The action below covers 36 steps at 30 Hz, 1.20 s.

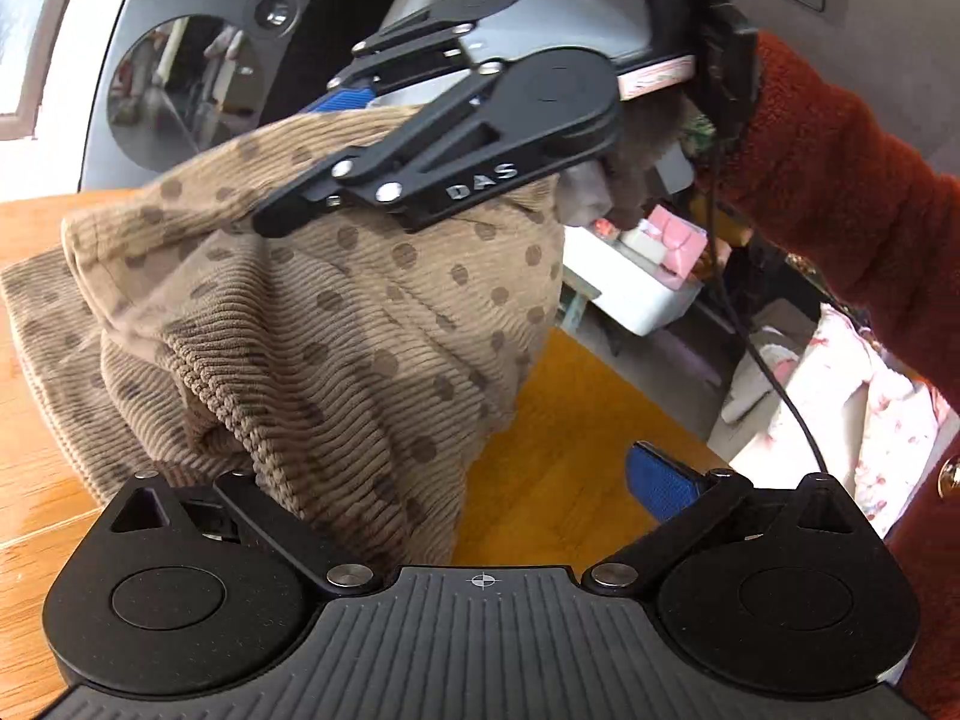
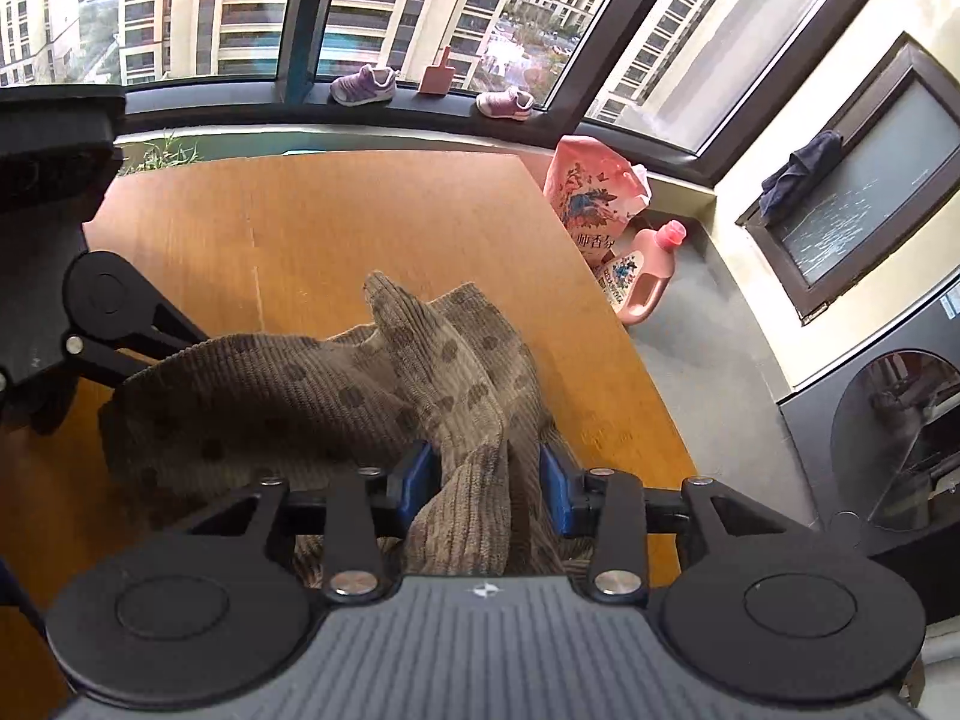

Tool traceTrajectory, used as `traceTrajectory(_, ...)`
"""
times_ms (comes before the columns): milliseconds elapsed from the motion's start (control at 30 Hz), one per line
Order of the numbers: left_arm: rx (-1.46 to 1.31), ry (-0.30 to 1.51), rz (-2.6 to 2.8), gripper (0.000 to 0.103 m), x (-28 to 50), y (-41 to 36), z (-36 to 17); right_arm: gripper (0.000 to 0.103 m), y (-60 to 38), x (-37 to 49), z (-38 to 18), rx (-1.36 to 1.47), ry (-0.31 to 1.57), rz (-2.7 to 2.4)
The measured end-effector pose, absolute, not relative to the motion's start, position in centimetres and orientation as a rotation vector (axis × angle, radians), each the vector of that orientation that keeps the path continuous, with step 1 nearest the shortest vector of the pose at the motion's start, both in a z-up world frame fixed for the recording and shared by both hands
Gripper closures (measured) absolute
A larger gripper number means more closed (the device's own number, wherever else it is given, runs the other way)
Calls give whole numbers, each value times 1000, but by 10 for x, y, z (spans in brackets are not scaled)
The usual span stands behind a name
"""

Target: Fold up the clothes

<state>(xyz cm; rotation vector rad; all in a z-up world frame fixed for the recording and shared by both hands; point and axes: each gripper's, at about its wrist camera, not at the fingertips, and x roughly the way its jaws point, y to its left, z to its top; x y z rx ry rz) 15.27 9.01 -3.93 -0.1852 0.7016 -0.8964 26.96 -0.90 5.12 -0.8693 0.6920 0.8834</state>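
Observation:
A brown ribbed garment with dark dots [image 1: 336, 312] hangs bunched above the orange wooden table [image 1: 570, 420]. My right gripper [image 2: 486, 474] is shut on a thick fold of the garment [image 2: 432, 372], with a blue pad [image 2: 555, 486] pressing each side. In the left wrist view the right gripper [image 1: 300, 162] holds the cloth's upper edge from above. My left gripper [image 1: 444, 474] stands wide open. Its right blue pad [image 1: 660, 489] is bare, and the cloth drapes over and hides its left finger. The left gripper's black linkage [image 2: 120, 330] shows beside the cloth.
A person's rust-orange sleeve [image 1: 840, 180] reaches in at the right. Beyond the table edge [image 2: 600, 300] stand a washing machine [image 2: 900, 420], a pink detergent bottle [image 2: 645, 273] and a pink bag [image 2: 591, 192]. Small shoes [image 2: 363, 87] sit on the window sill. A floral cloth [image 1: 852, 408] lies low right.

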Motion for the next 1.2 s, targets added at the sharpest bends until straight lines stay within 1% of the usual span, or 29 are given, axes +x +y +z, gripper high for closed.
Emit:
traceTrajectory(67,-229,731,-858,0,162,97,-41,60,-3,284,47,-879,671,845)
traceTrajectory(133,-273,757,-803,0,172,106,-42,56,-11,283,65,-822,612,840)
traceTrajectory(167,-306,762,-785,0,178,113,-40,47,-19,279,78,-775,581,842)
traceTrajectory(200,-327,760,-767,0,183,117,-39,32,-33,268,93,-717,543,831)
traceTrajectory(267,-345,752,-726,2,193,123,-38,19,-63,247,122,-603,471,810)
traceTrajectory(300,-346,747,-704,4,198,125,-38,13,-81,237,132,-554,450,809)
traceTrajectory(333,-352,746,-687,6,201,126,-38,11,-100,226,137,-516,434,813)
traceTrajectory(367,-369,751,-683,8,204,127,-39,4,-118,215,140,-481,423,819)
traceTrajectory(400,-387,754,-680,8,206,128,-40,0,-136,202,137,-456,427,834)
traceTrajectory(533,-434,728,-738,8,204,130,-40,0,-193,164,109,-365,470,864)
traceTrajectory(667,-433,706,-782,8,198,120,-40,1,-216,156,69,-242,503,837)
traceTrajectory(733,-453,712,-787,9,199,116,-40,22,-213,166,59,-179,496,841)
traceTrajectory(767,-478,711,-796,11,200,116,-38,53,-210,173,57,-150,495,854)
traceTrajectory(800,-502,706,-804,12,201,116,-36,74,-206,180,56,-123,488,862)
traceTrajectory(933,-522,613,-764,11,210,128,-6,75,-187,233,66,19,457,863)
traceTrajectory(1000,-487,588,-678,11,216,135,9,74,-182,275,55,109,540,816)
traceTrajectory(1033,-449,587,-606,11,221,137,13,71,-179,295,43,133,589,763)
traceTrajectory(1100,-391,564,-534,11,221,141,20,61,-170,324,16,134,670,662)
traceTrajectory(1133,-374,544,-523,11,219,143,25,58,-165,336,-1,116,694,603)
traceTrajectory(1167,-357,523,-512,10,216,145,30,50,-165,342,-11,118,705,572)
traceTrajectory(1200,-339,503,-500,9,214,148,35,47,-167,346,-17,143,707,562)
